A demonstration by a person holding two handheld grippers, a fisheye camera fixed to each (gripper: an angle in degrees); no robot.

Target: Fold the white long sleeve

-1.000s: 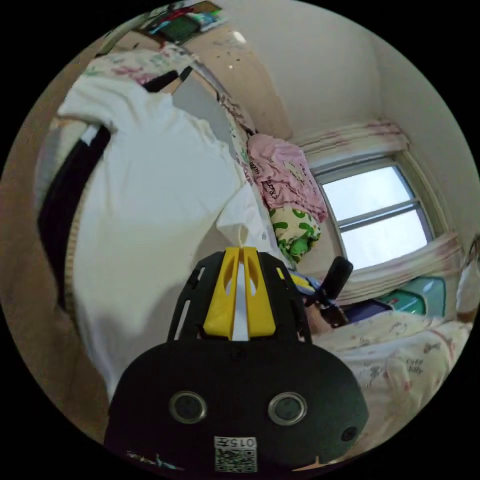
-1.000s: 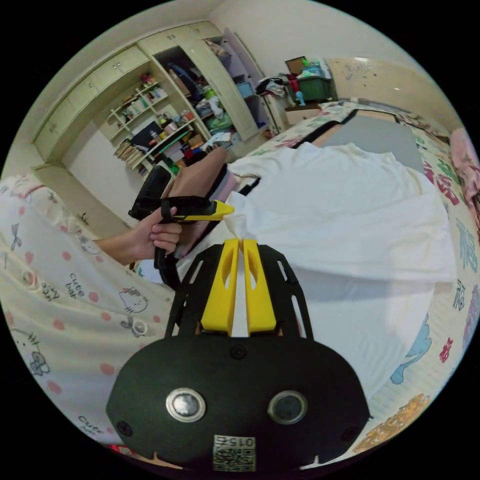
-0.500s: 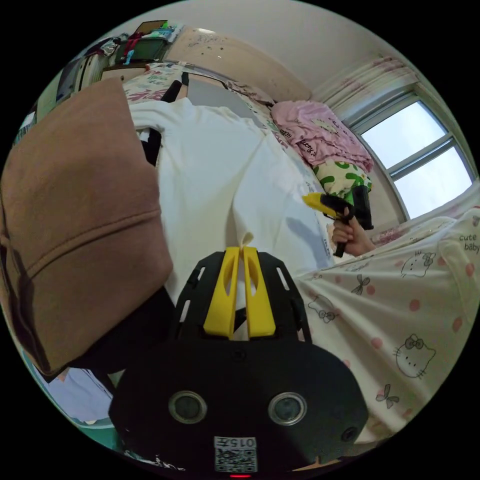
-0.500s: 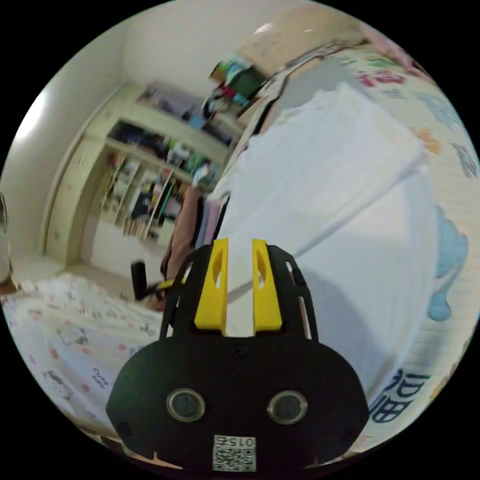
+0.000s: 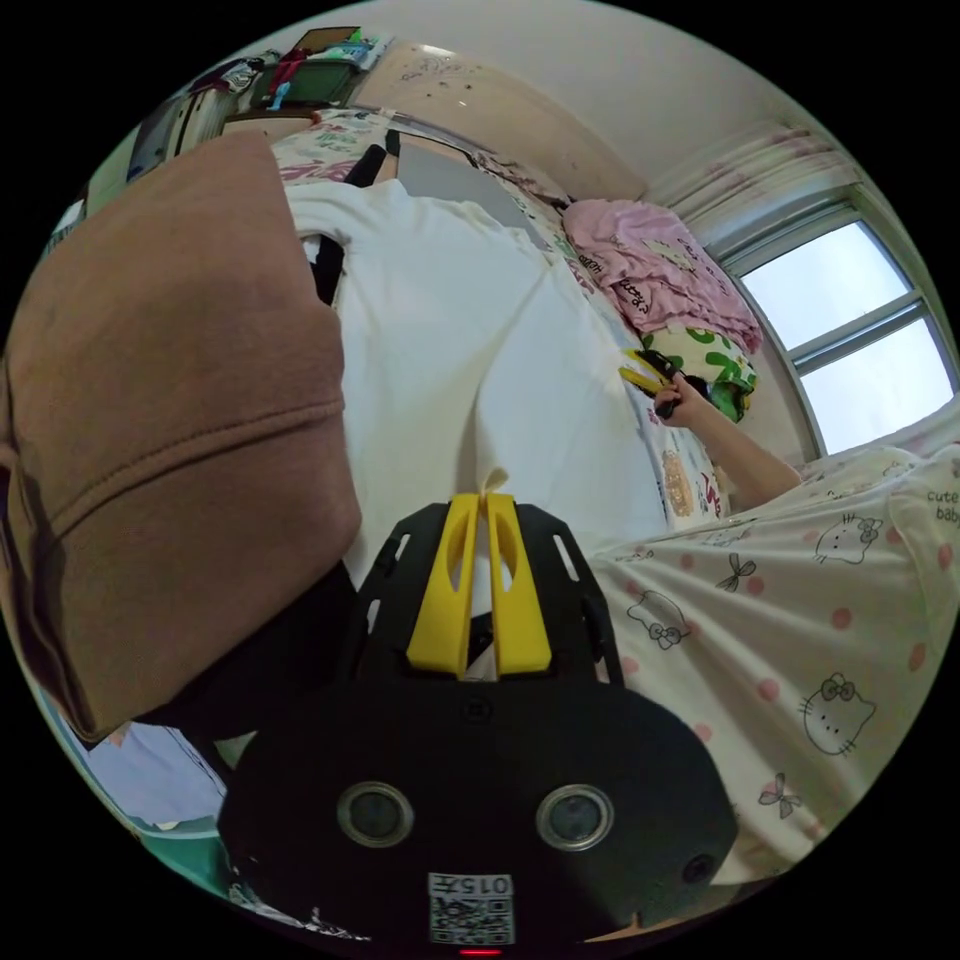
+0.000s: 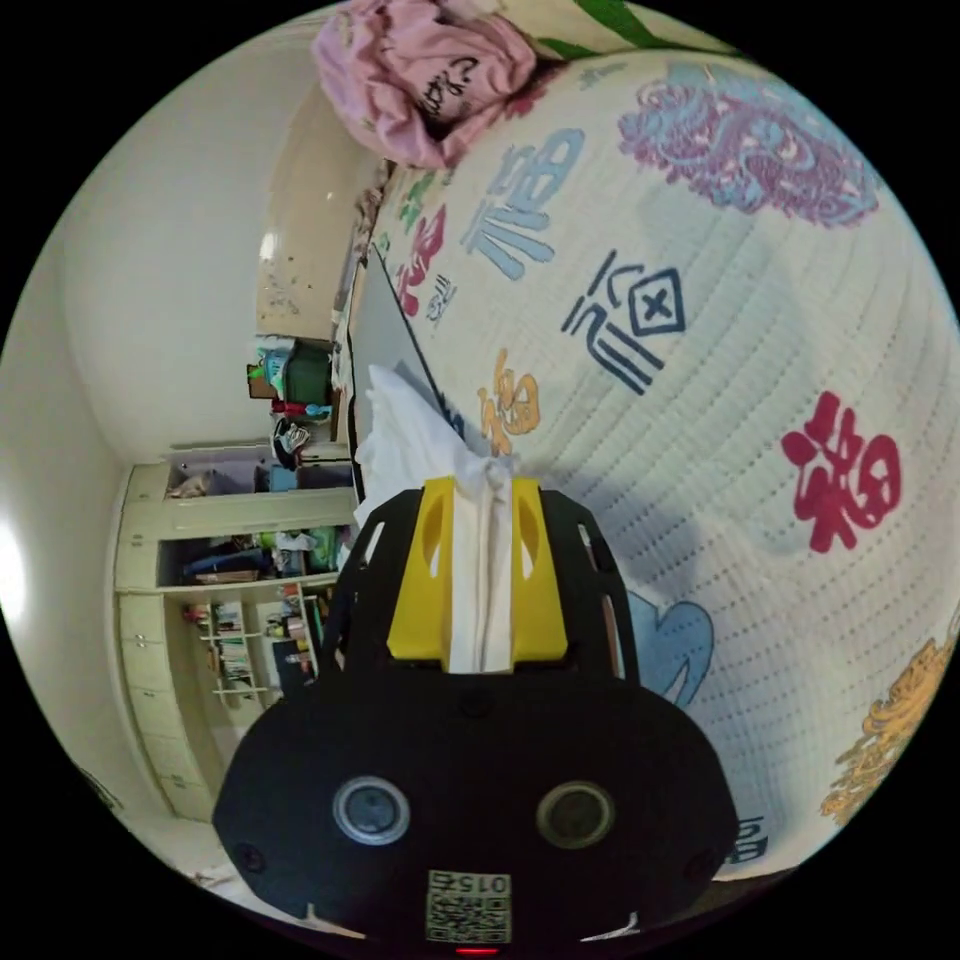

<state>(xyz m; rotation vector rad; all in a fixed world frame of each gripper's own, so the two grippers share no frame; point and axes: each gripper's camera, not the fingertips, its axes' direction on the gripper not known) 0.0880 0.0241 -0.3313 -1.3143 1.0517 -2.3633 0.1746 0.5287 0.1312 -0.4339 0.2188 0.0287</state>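
Note:
The white long sleeve [image 5: 450, 320] lies spread over the bed, running away from me. My left gripper [image 5: 485, 497] is shut on a small pinch of its near edge. At the shirt's far side edge a hand holds my right gripper [image 5: 643, 372] low against the cloth. In the right gripper view, my right gripper [image 6: 485, 485] has a thick pleated bunch of the white long sleeve [image 6: 400, 440] pressed between its jaws, just above the printed bed mat [image 6: 700, 400].
A brown garment [image 5: 170, 400] hangs close on the left. A pink blanket [image 5: 660, 270] and a green-patterned pillow [image 5: 715, 365] lie beyond the shirt, under the window [image 5: 860, 330]. The person's printed pyjama top [image 5: 780, 640] is at the right. Shelves [image 6: 240, 600] stand across the room.
The right gripper let go of the near corner, opened, travelled to the shirt's far side edge and now has cloth between its jaws. The left gripper has kept its hold.

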